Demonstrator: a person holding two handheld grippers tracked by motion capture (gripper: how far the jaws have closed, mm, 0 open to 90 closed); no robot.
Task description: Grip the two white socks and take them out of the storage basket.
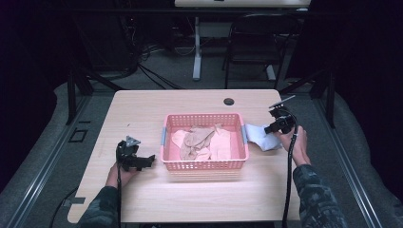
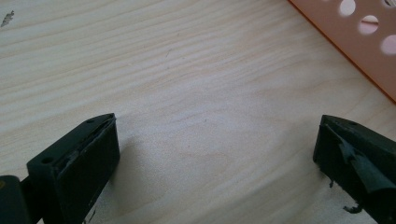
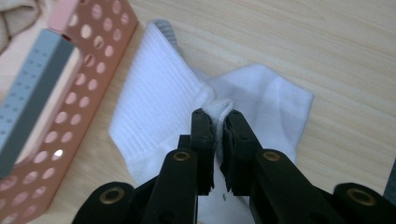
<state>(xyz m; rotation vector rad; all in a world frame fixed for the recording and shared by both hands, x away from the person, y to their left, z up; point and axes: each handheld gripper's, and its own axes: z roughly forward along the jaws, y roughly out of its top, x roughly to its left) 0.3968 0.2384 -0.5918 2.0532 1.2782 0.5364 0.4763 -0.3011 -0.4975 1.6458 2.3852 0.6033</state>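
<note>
A white sock [image 3: 159, 107] lies on the table just right of a pink perforated basket [image 1: 204, 164]. My right gripper [image 3: 217, 116] is shut on a pinched fold of the white sock near its middle. In the high view that sock [image 1: 260, 137] rests flat beside the basket's right wall, under the right gripper [image 1: 275, 128]. The basket holds several beige socks [image 1: 202, 140]. My left gripper [image 1: 142, 161] rests on the table left of the basket, open, with bare wood between its jaws [image 2: 215, 154].
The basket's grey handle [image 3: 32, 88] and pink wall [image 3: 88, 93] sit close to the sock's cuff. A round cable hole [image 1: 229, 101] is in the table's far edge. Beyond the table stand a chair [image 1: 259, 42] and another desk's leg [image 1: 196, 52].
</note>
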